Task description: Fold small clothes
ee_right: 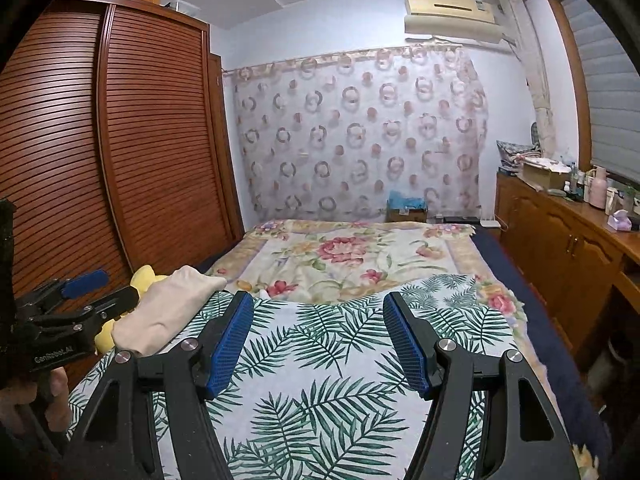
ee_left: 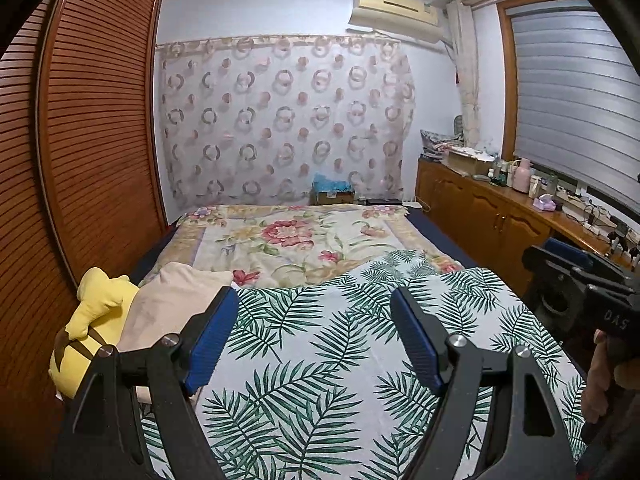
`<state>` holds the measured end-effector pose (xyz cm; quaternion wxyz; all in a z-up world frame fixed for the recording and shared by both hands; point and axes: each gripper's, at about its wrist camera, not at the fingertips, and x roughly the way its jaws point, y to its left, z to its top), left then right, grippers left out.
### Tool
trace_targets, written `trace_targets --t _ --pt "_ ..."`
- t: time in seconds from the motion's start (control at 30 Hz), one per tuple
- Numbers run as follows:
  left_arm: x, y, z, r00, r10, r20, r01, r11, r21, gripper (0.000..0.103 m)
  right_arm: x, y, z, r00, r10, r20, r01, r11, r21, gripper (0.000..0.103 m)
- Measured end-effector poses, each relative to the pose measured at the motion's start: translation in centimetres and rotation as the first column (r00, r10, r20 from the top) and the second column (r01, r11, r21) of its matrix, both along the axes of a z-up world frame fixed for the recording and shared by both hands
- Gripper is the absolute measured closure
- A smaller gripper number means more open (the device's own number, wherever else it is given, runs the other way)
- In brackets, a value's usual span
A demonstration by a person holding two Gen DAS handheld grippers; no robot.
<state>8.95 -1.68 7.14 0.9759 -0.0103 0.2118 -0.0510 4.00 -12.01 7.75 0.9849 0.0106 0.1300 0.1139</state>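
With both the left gripper [ee_left: 314, 328] and the right gripper [ee_right: 318, 334] hovering spread and empty over the palm-leaf cloth [ee_left: 340, 344], the person is judging a reach to the cream garment [ee_left: 172, 304] lying far-left beside the yellow plush toy [ee_left: 92, 320], best pinched at one edge.

Count: two grippers, left gripper [ee_left: 314, 308] and right gripper [ee_right: 318, 314]; one beige garment [ee_left: 172, 304]; one yellow plush toy [ee_left: 94, 320]; one palm-leaf sheet [ee_left: 320, 360]; one floral blanket [ee_left: 288, 240].
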Motion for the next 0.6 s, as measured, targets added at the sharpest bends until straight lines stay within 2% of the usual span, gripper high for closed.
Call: trace_targets --t 0.6 --pt "0.0 0.2 0.0 1.000 0.009 0.006 -0.009 1.000 -0.004 0.024 0.3 -1.2 0.2 1.000 -0.001 0.008 0.001 1.000 0.003 0.034"
